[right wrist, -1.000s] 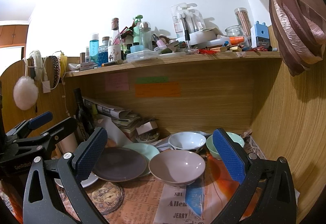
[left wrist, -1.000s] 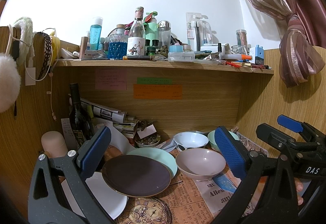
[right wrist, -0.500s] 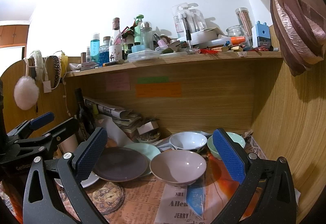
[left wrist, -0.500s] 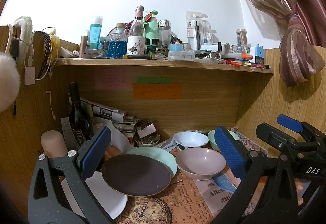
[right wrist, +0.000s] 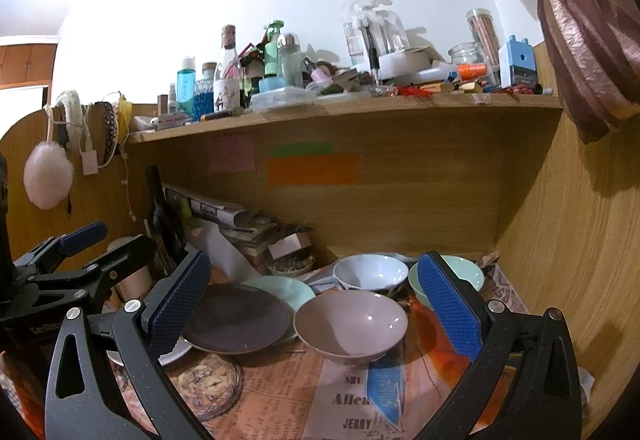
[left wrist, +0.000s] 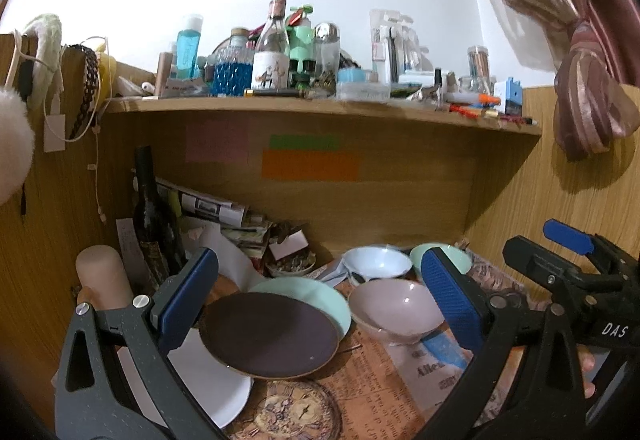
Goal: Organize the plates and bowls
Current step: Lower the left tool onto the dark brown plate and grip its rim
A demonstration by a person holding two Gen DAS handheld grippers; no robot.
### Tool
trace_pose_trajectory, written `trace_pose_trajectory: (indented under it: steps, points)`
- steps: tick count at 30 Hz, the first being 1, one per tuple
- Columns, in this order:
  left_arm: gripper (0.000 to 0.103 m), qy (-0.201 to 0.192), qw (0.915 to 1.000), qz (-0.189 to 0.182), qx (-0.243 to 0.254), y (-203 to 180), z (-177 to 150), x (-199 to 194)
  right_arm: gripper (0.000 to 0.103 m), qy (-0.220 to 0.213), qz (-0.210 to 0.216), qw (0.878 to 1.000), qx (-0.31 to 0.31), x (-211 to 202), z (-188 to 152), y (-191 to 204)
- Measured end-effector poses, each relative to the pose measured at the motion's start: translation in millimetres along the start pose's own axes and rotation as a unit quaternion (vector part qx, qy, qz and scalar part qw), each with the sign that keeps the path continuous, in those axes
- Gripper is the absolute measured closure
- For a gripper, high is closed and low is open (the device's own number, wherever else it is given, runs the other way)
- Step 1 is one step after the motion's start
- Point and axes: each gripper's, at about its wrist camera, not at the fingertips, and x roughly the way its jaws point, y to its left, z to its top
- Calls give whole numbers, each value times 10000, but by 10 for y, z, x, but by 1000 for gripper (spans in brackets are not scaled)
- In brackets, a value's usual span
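A dark brown plate overlaps a mint plate and a white plate on the desk. A pink bowl sits right of them, with a pale blue bowl and a mint bowl behind. My left gripper is open and empty above the plates. My right gripper is open and empty over the pink bowl; the brown plate, blue bowl and mint bowl show there too.
A wine bottle, rolled newspapers and a small dish of bits crowd the back left. A cluttered shelf hangs overhead. Wooden walls close both sides. Printed paper and a clock coaster cover the desk.
The right gripper has drifted slightly forward and left toward the bowls. The left view has hardly shifted. Both grippers stay open.
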Motion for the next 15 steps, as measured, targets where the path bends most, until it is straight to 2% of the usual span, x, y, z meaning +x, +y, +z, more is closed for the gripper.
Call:
trace_pose_trajectory:
  steps: [8,15]
  points:
    - [0,188,9997,106,-131,315,-192,45,0,361,197,9991,46,282,-193,69]
    - [0,786,9958,442,-181,694,-366,167,0,850,554,9948,88,579,-383,232]
